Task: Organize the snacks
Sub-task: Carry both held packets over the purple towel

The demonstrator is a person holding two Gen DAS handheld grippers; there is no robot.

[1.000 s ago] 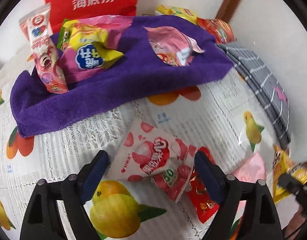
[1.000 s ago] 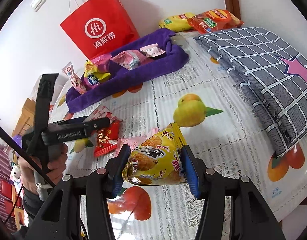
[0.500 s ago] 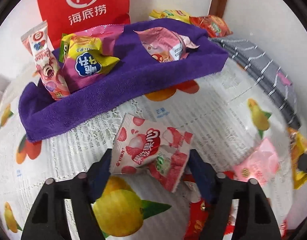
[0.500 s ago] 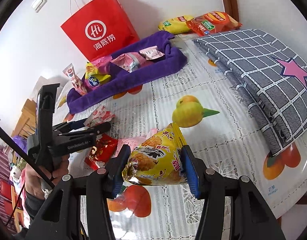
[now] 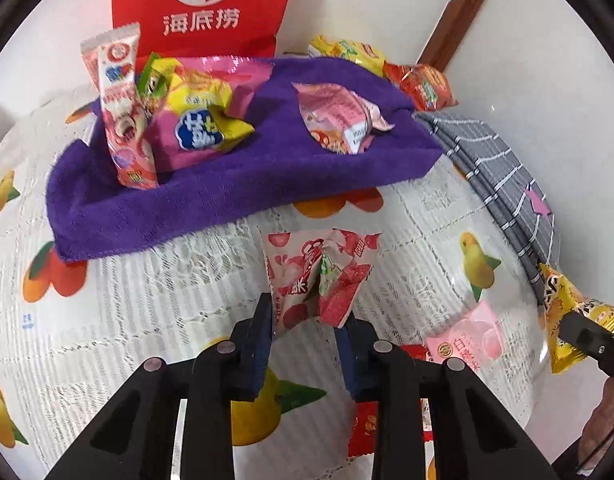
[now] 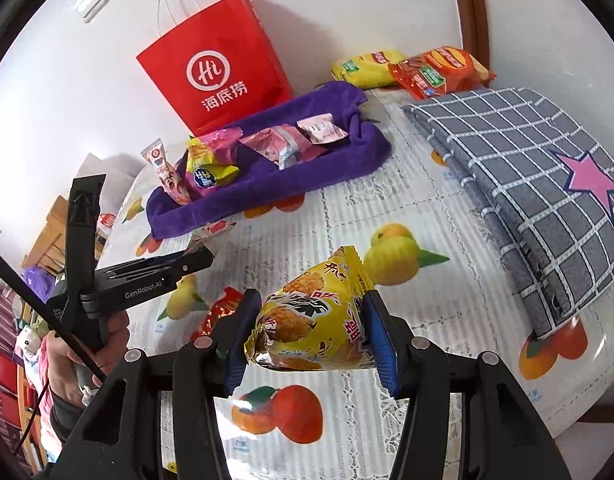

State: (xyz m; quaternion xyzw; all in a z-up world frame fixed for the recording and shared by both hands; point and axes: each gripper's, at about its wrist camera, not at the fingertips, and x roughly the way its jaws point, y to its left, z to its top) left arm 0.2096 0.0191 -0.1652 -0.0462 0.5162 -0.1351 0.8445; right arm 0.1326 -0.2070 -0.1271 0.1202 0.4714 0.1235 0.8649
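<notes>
My left gripper (image 5: 309, 322) is closing on a pink-and-white lychee candy packet (image 5: 317, 268), which is crumpled between the blue pads and lifted off the tablecloth. In the right wrist view my right gripper (image 6: 311, 322) is shut on a yellow snack bag (image 6: 315, 320), held above the table. The left gripper (image 6: 199, 258) also shows there at the left, with the pink packet (image 6: 209, 232) at its tip. Behind lies a folded purple towel (image 5: 235, 184) (image 6: 327, 164) carrying several snack packets (image 5: 195, 124).
A red paper bag (image 6: 223, 72) stands against the wall behind the towel. Yellow and orange chip bags (image 6: 411, 68) lie at the back corner. A grey checked cloth (image 6: 539, 184) covers the right side. A pale pink packet (image 5: 465, 338) and a red packet (image 6: 223, 308) lie on the fruit-print tablecloth.
The left gripper's jaws closed from wide apart onto the pink packet, crumpling it and lifting it toward the towel. The right gripper rose slightly, still holding the yellow bag.
</notes>
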